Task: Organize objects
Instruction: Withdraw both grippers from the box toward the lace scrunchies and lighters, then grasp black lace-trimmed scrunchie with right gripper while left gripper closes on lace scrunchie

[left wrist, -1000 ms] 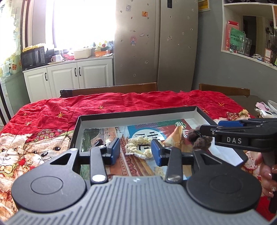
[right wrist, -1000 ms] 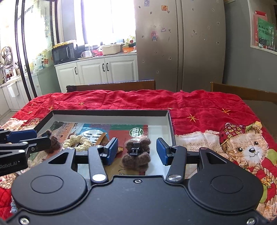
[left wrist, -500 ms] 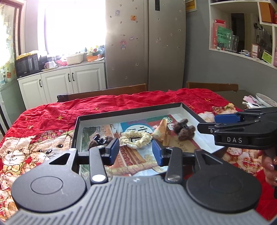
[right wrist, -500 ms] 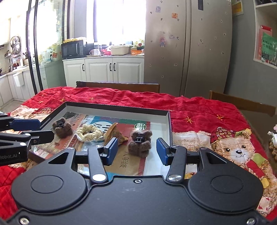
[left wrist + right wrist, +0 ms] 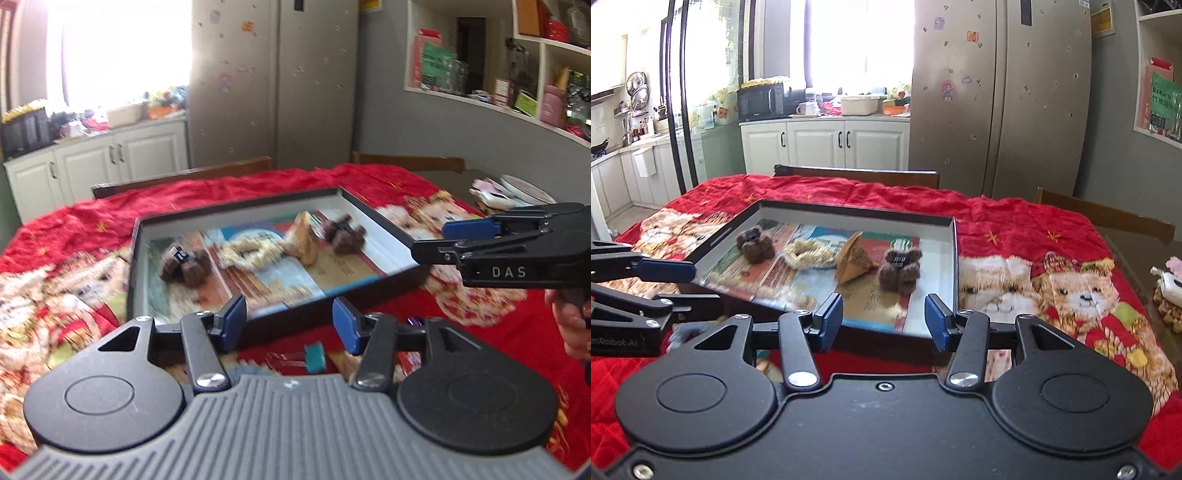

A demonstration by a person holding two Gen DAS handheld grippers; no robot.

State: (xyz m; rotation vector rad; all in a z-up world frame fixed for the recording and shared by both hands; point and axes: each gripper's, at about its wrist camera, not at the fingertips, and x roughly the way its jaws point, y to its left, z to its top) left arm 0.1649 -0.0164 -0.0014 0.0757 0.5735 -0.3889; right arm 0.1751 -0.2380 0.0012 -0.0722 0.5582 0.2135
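A shallow black tray (image 5: 236, 206) (image 5: 955, 277) sits on the red blanket. In it lie a brown fuzzy bear clip (image 5: 184, 267) (image 5: 755, 245), a cream braided ring (image 5: 251, 253) (image 5: 809, 254), a tan wedge (image 5: 303, 240) (image 5: 855, 260) and a second bear clip (image 5: 343, 236) (image 5: 899, 269). My left gripper (image 5: 289, 325) (image 5: 687, 288) hovers short of the tray's near wall, its jaws opening with nothing between them. A teal clip (image 5: 314, 356) lies on the blanket under it. My right gripper (image 5: 884, 323) (image 5: 439, 240) stands open and empty at the tray's near right corner.
The bear-print red blanket (image 5: 1015, 229) covers the table. Wooden chair backs (image 5: 857, 175) stand along its far side. A small purple item (image 5: 415, 321) lies by my left gripper. A white ornament (image 5: 1167, 284) and plates (image 5: 524, 188) sit at the right edge.
Both grippers have drawn back from inside the tray to its near edge. The left jaws have widened. The right bear clip stays in the tray.
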